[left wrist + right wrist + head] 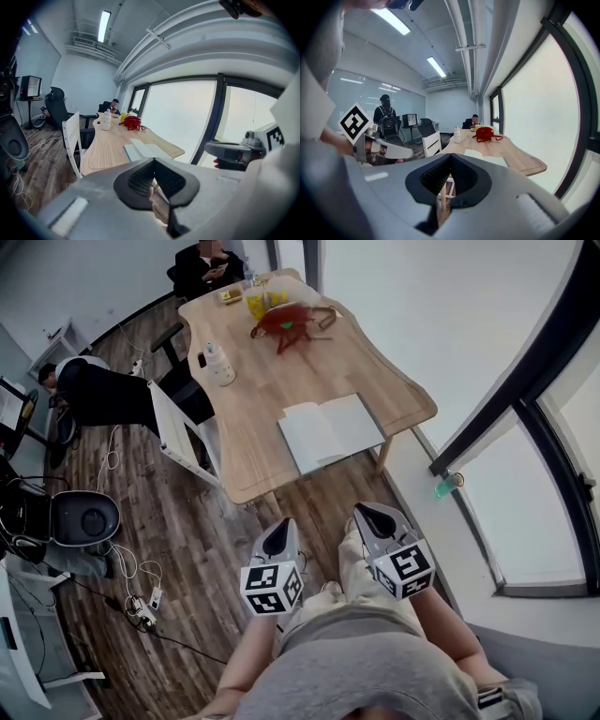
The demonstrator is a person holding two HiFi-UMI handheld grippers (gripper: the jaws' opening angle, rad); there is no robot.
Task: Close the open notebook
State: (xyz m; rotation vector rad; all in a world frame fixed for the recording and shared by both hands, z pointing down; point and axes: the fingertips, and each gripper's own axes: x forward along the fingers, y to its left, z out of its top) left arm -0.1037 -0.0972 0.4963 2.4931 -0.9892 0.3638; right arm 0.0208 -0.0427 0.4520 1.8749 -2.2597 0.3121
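Near the table's front edge, toward the window side, the notebook (330, 432) is seen lying open and flat, its pale pages turned up; it is touched by neither tool. Bare wood of the table (253, 399) is seen around it; farther along the top a white bottle (218, 365) is stood near the left edge, and a red bag (286, 322), with a yellow item (255, 304) just behind it, is set toward the far end. A white chair (176, 427) is drawn up at the table's left side; a person (208, 266) is seated at the far end, and a second person (94, 390) is seen at the left, beyond the chair. Short of the table, over the wooden floor (178, 521), the left gripper (277, 538) and the right gripper (375, 518) are held side by side, both pointed toward the notebook; the left gripper's jaws are pressed together with nothing between them, and the right gripper's jaws are likewise pressed together and empty. A green object (448, 484) is seen on the ledge by the window (534, 521), to the right of the table.
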